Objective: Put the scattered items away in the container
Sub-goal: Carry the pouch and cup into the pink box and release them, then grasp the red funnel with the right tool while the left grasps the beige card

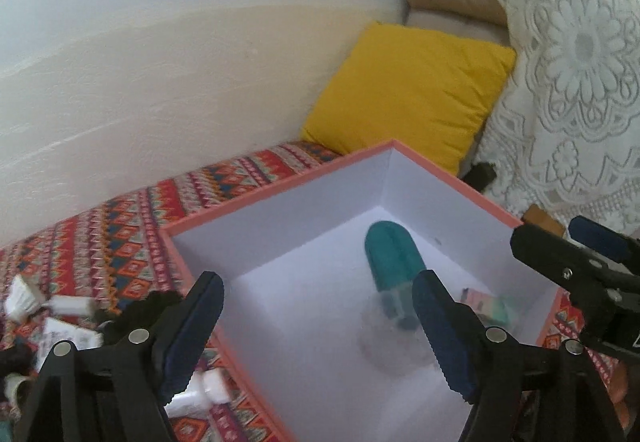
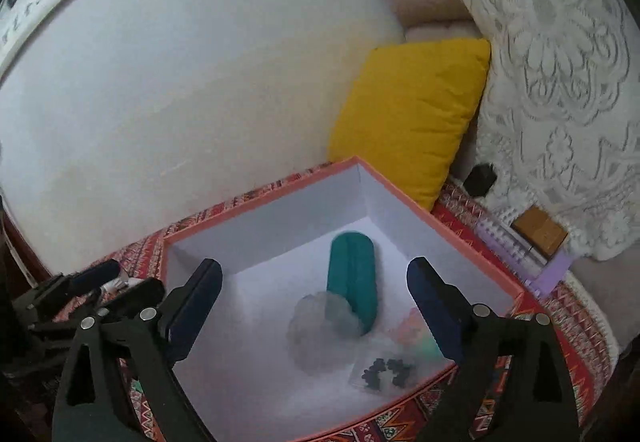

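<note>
Both grippers hover over the pink-rimmed box (image 1: 280, 186), which sits on the patterned cloth (image 1: 120, 226). The left gripper (image 1: 316, 326) has its jaws spread and empty; the right gripper (image 2: 316, 310) likewise. Inside the box lie a teal case (image 2: 352, 274), a clear pouch (image 2: 320, 334) and a small packet (image 2: 384, 366). The remaining scattered items (image 1: 60, 322), white tubes and packets, lie on the cloth off the box's left edge. In my judgement the left gripper is nearer, and they lie to its left and below.
</note>
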Available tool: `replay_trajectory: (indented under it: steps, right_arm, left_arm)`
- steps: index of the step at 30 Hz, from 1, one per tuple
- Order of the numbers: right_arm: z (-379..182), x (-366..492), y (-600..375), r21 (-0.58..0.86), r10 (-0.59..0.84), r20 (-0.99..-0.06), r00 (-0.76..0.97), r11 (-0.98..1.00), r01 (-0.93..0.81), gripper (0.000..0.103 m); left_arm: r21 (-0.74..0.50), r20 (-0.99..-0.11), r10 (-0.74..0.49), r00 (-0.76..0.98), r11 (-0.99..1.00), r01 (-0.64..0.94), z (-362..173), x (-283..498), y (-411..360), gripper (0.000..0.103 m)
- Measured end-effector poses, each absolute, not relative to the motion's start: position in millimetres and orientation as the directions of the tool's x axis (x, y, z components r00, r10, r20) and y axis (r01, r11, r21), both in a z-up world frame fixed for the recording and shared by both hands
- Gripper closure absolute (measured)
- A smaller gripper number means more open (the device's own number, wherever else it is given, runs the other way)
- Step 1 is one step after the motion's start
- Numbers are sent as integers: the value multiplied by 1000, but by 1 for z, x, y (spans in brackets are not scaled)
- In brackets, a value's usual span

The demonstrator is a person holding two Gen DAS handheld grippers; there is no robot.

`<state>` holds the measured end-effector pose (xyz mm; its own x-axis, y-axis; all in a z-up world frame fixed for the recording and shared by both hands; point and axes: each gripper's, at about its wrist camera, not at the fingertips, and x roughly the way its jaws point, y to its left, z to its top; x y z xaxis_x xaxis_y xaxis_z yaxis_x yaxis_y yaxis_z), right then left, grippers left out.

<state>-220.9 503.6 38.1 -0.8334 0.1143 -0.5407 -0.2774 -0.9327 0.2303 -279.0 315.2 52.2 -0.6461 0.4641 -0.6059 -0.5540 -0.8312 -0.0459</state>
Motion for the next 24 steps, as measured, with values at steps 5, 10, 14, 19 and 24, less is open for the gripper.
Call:
replay_trajectory:
  steps: [5,10,14,19,24]
  right_arm:
    - [60,-206,467,195,91,-502,-860,-957,-216,4]
    - [76,-192,415,144,62,-474,-878,-979,-147,2]
    - [71,-186,365,95,29,-492,-870,-992,-86,1]
    - [56,-193,297,50,-63,-530,-846,-998,43,1]
    - [22,-210,223,13,-169,-603,-780,-979,203,1]
  left_arm:
    - [-13,-555,422,-717,-866,-500,80,-254,270,15]
    - [-13,-530,374,-761,-901,-434,97,-228,213,12]
    - [-16,-527,317,-788,-931,-364,97,-209,158,10]
    - [-25,-564,200,-801,-974,-226,72,-190,61,7]
    - [44,-643,52,-764,-994,-105,22,-181,-23,7]
